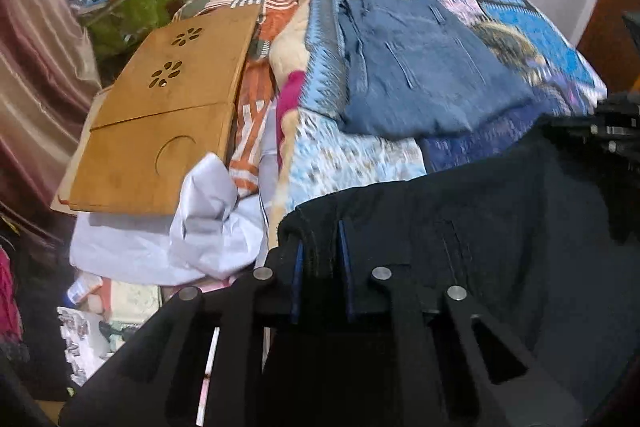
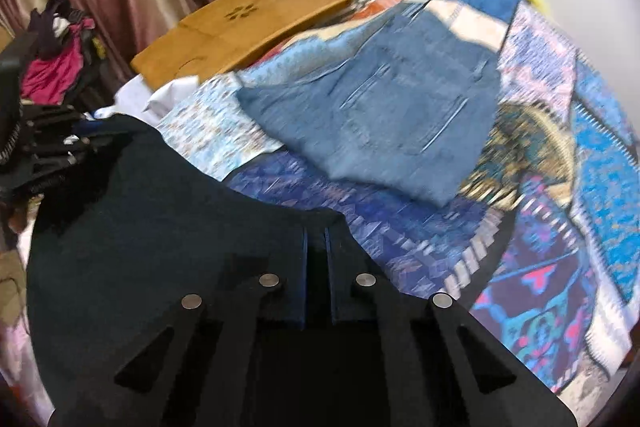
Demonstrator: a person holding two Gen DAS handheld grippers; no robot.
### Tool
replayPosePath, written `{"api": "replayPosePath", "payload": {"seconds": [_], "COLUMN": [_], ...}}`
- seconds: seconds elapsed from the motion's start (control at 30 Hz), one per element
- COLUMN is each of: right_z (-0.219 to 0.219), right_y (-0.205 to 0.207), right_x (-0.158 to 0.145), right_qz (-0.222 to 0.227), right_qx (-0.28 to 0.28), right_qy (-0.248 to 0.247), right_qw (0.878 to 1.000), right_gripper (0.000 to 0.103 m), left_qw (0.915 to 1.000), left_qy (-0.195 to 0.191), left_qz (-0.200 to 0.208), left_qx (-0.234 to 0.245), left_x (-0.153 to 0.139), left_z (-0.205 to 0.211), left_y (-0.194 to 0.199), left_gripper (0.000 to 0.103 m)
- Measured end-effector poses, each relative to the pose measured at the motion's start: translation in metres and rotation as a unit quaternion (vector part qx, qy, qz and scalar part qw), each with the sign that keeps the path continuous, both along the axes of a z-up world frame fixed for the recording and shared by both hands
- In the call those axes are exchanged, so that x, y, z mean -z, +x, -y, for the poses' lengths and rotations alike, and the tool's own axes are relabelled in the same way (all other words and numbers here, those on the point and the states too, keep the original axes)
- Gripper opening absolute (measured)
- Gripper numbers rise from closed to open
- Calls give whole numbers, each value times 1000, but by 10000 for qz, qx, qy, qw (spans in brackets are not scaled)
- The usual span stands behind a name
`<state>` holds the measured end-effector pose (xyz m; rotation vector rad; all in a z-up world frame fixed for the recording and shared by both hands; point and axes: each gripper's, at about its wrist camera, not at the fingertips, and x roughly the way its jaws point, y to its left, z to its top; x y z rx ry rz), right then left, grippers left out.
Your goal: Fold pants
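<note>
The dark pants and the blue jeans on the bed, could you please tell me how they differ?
The dark pants are almost black; the blue jeans are faded denim. The dark pants lie at the near edge, pinched by the left gripper and the right gripper; the blue jeans lie folded farther back, untouched. Both rest on the patterned bedspread.

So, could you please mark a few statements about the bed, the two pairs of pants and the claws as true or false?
1. Both claws, left claw and right claw, are shut on the dark pants. True.
2. The blue jeans hang on the curtain. False: they lie folded on the patterned bedspread.
3. A wooden lap tray lies on the bed. True.
4. The bedspread is plain white. False: it is multicoloured.
</note>
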<state>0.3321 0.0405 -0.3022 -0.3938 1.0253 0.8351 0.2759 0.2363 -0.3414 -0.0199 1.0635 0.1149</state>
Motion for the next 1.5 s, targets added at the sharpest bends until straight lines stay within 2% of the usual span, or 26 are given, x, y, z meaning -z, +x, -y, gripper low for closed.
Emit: {"api": "replayPosePath", "payload": {"seconds": [0.1, 0.2, 0.27, 0.37, 0.43, 0.57, 0.63, 0.87, 0.93, 1.07, 1.2, 1.33, 1.47, 1.5], "right_z": [-9, -5, 5, 27, 42, 69, 82, 99, 99, 98, 97, 88, 85, 86], "right_y": [11, 9, 1, -21, -40, -76, -99, -157, -166, -170, -161, -163, -166, -166], "right_x": [10, 2, -11, -35, -50, -69, -72, -51, -42, -28, -24, -21, -23, -26], "right_qz": [-253, -295, -148, 149, 277, 307, 290, 20, -24, -116, -72, 140, 114, 130], "right_qx": [129, 128, 149, 122, 94, 212, 303, 348, 316, 343, 405, 270, 162, 180], "right_qy": [-177, -245, -224, -139, -85, 134, 247, 378, 319, 330, 431, 409, 493, 543], "right_qw": [9994, 9992, 9995, 9997, 9995, 9992, 9988, 9987, 9990, 9988, 9982, 9987, 9986, 9983], "right_gripper": [7, 13, 24, 34, 34, 35, 37, 38, 38, 43, 43, 42, 11, 10], "left_qw": [9998, 9989, 9990, 9991, 9978, 9944, 9921, 9824, 9821, 9843, 9851, 9789, 9694, 9694], "left_qy": [42, 135, 30, 95, 70, -14, -156, -319, -307, 66, 84, 420, 1046, 1072], "left_qz": [-182, -404, -368, -64, 95, 295, 252, -144, -183, -74, 57, 440, 623, 624], "left_qx": [42, 206, 256, 399, 645, 1010, 1222, 1833, 1852, 1764, 1718, 1952, 2131, 2120], "left_x": [12, 17, 3, -24, -45, -67, -68, -37, -31, -22, -23, -31, -35, -35], "left_z": [-4, 0, -1, 3, 12, 36, 51, 106, 113, 125, 135, 156, 180, 181], "left_y": [19, 23, 16, -4, -23, -61, -79, -123, -128, -131, -128, -134, -138, -138], "left_gripper": [17, 22, 23, 25, 30, 46, 46, 46, 46, 46, 46, 27, 12, 9]}}
